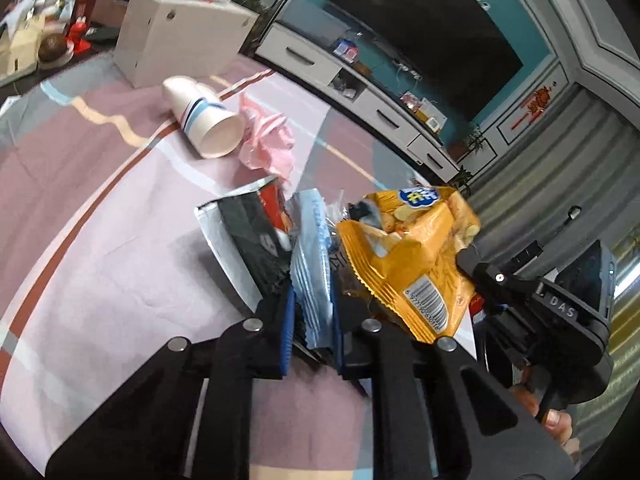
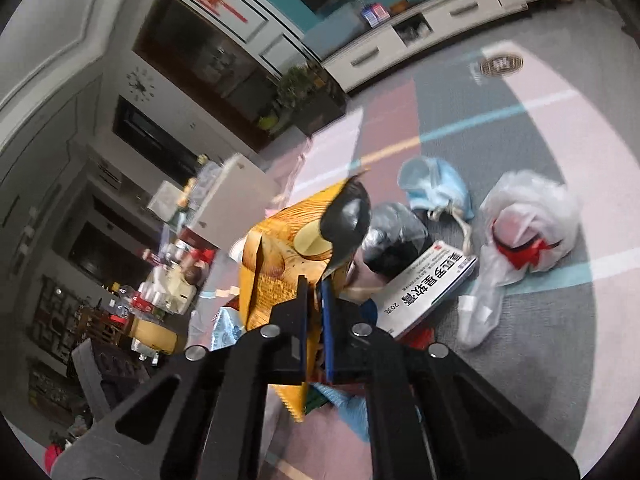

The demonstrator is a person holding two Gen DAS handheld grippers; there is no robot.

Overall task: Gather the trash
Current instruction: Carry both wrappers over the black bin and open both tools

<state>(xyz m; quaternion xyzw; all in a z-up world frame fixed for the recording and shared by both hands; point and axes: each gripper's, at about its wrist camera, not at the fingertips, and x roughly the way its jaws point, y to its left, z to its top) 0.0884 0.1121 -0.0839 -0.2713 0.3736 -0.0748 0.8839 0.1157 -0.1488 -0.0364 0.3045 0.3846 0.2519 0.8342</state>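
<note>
Yellow crinkled foil marks the chip bag (image 1: 404,264), pinched between the nearly closed jaws of the right gripper (image 2: 314,312) and held above the patterned mat (image 1: 100,240). The left gripper (image 1: 310,320) is clamped on a pale blue wrapper (image 1: 314,264), with a black-and-silver packet (image 1: 244,240) just beside it on the left.

Further off on the mat, stacked paper cups (image 1: 204,120) lie on their side, the open mouth showing nothing inside, touching a crumpled pink bag (image 1: 266,140). A white box (image 1: 176,36) stands behind them.

In the right wrist view, a clear plastic bag (image 2: 528,232) holds something red and white. Near it lie a blue mask (image 2: 436,188), a dark bag (image 2: 394,236) and a white carton (image 2: 428,292) printed with Chinese text.
</note>
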